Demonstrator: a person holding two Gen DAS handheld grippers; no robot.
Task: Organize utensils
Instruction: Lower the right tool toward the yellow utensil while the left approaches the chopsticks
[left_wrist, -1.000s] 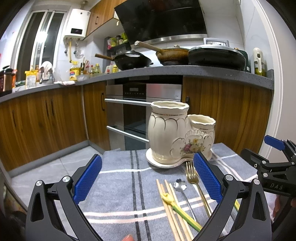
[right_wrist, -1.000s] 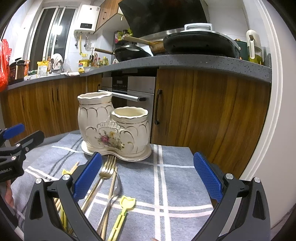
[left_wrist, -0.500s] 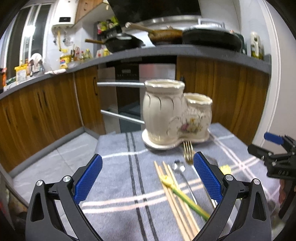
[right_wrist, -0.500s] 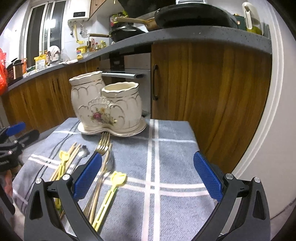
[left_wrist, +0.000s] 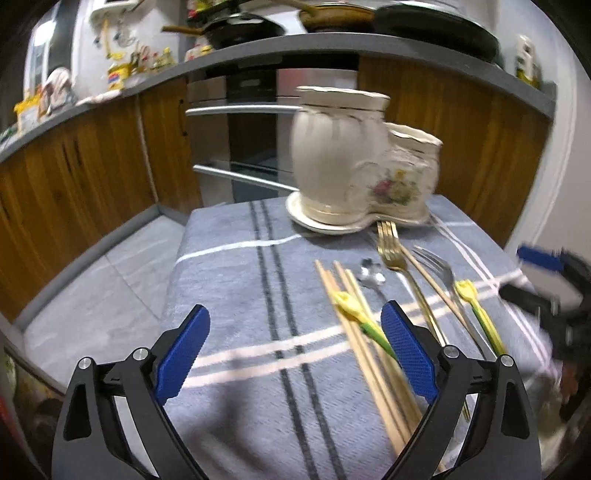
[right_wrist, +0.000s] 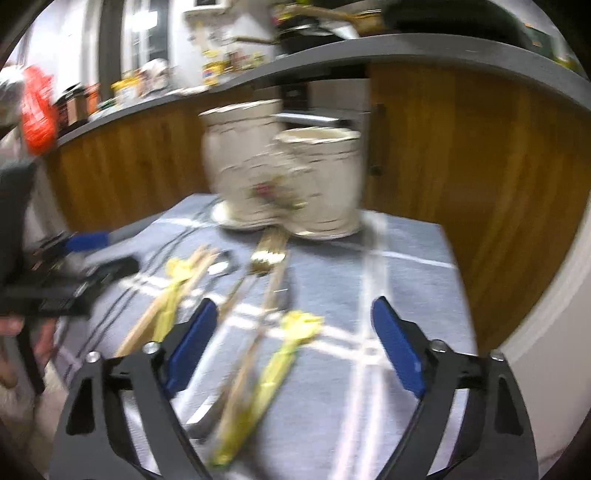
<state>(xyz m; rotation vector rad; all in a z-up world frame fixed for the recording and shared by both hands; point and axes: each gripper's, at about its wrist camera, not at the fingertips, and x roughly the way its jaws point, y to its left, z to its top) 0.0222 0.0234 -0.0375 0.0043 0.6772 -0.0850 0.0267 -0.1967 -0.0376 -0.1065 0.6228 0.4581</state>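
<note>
A cream ceramic holder with two cups (left_wrist: 364, 162) (right_wrist: 284, 173) stands at the far end of a grey striped cloth (left_wrist: 266, 302). In front of it lie wooden chopsticks (left_wrist: 354, 325), two yellow-headed picks (left_wrist: 354, 306) (right_wrist: 284, 354), a gold fork (left_wrist: 391, 247), a silver fork (left_wrist: 439, 269) and a small silver spoon (left_wrist: 371, 273). My left gripper (left_wrist: 295, 350) hovers open over bare cloth, left of the chopsticks. My right gripper (right_wrist: 291, 339) hangs above a yellow pick and fork handles; its jaws are closing, and the pads touch nothing.
Wooden kitchen cabinets (left_wrist: 74, 173) and an oven (left_wrist: 251, 122) stand behind the table under a grey counter with pans. The floor (left_wrist: 110, 280) drops away at the cloth's left edge. The right gripper (left_wrist: 543, 280) shows at the left wrist view's right border.
Both grippers have tilted down toward the cloth, so the holder sits higher in view and the utensils fill more of it. The right jaws have narrowed slightly.
</note>
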